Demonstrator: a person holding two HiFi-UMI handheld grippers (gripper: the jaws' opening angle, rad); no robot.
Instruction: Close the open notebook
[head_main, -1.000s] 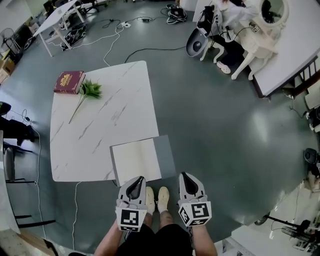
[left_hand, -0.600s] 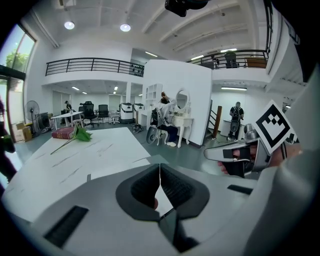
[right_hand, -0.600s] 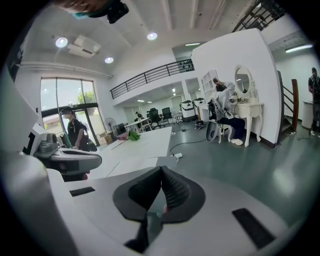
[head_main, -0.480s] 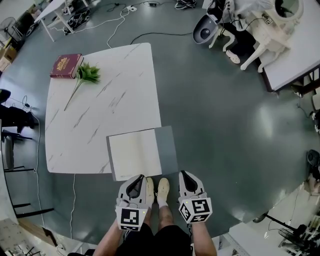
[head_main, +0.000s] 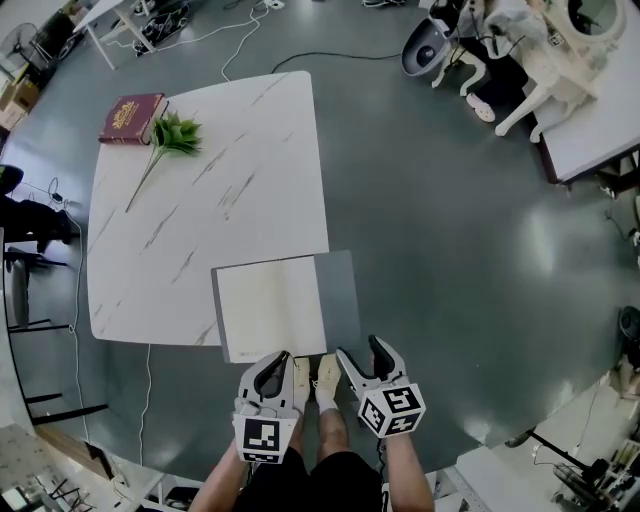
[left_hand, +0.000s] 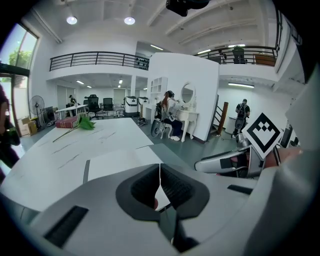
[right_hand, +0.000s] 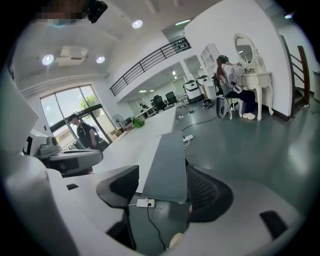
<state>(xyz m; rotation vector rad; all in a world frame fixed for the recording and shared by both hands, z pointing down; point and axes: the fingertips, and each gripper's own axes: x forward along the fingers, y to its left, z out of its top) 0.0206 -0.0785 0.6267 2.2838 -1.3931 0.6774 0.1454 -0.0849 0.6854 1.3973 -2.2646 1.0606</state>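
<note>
Grey-covered open notebook (head_main: 270, 305) with blank cream pages lies at the near edge of the white marble-patterned table (head_main: 200, 200). Its right-hand grey cover (head_main: 338, 300) juts past the table's side, over the floor. Your right gripper (head_main: 361, 352) has just been opening its jaws. They stand wide apart with the cover's near end between them, pads not pressing on it. Your left gripper (head_main: 274, 360) is closed and empty, just short of the notebook's near edge.

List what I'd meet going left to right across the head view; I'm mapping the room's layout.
Red book → open notebook → white dressing table. The green plant sprig overlaps the book, so it is left out.
</note>
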